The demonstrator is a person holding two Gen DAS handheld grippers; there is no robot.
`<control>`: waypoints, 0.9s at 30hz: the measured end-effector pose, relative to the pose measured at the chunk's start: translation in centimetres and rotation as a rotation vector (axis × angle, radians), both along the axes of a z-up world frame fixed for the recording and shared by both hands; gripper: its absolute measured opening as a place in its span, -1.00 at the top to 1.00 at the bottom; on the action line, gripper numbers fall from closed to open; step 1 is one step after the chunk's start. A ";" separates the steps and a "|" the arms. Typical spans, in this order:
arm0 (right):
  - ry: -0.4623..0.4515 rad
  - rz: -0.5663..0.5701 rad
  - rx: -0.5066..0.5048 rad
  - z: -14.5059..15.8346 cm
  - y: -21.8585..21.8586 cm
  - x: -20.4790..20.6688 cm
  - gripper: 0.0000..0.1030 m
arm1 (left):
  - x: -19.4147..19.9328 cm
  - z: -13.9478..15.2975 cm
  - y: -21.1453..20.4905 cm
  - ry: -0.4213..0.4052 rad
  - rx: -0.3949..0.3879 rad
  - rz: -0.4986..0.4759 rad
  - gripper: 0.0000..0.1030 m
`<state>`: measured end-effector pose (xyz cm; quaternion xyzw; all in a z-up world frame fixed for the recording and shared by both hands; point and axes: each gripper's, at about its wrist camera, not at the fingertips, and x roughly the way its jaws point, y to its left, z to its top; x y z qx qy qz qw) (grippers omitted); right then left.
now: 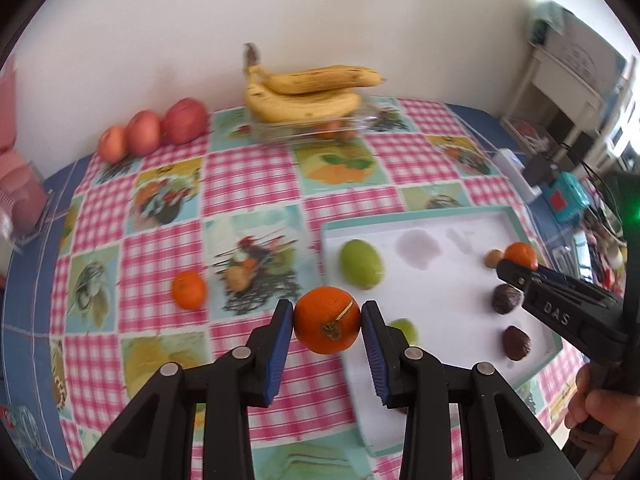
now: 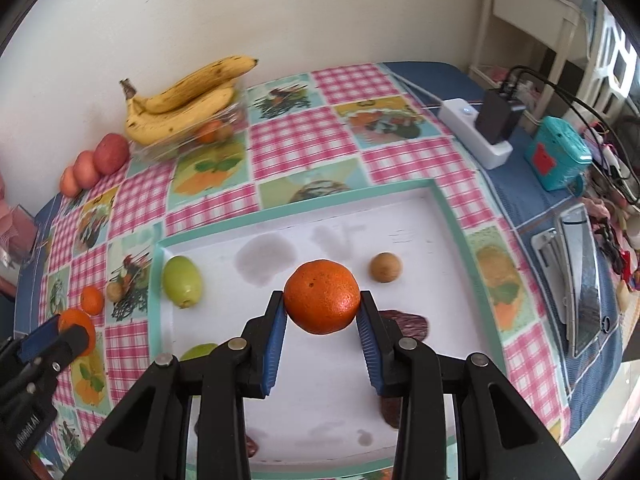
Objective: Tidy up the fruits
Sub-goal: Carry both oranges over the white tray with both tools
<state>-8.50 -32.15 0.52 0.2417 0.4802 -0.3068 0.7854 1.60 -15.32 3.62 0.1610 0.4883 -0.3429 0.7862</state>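
Claws (two), each gripping one orange

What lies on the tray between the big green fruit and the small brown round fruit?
In the right wrist view, the tray between the green fruit and brown fruit holds only greyish stains; the right claw's orange partly blocks the view.

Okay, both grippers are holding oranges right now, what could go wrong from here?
The left gripper pinches its round orange only at the sides, above the checked tablecloth; it could slip out and roll. The right gripper may drop its orange onto the dark purple fruit in the white tray.
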 end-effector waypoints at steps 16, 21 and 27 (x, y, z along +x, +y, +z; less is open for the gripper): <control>0.011 -0.037 0.050 -2.4 -1.7 -0.6 0.28 | -1.4 -5.1 -5.2 0.068 0.028 -0.063 0.27; 0.035 -0.038 0.062 -4.0 -2.0 -0.2 0.28 | -0.5 -6.6 -5.2 0.097 0.037 -0.029 0.27; 0.038 -0.028 0.052 -4.2 -1.9 0.1 0.28 | -0.2 -7.3 -5.2 0.106 0.040 -0.017 0.27</control>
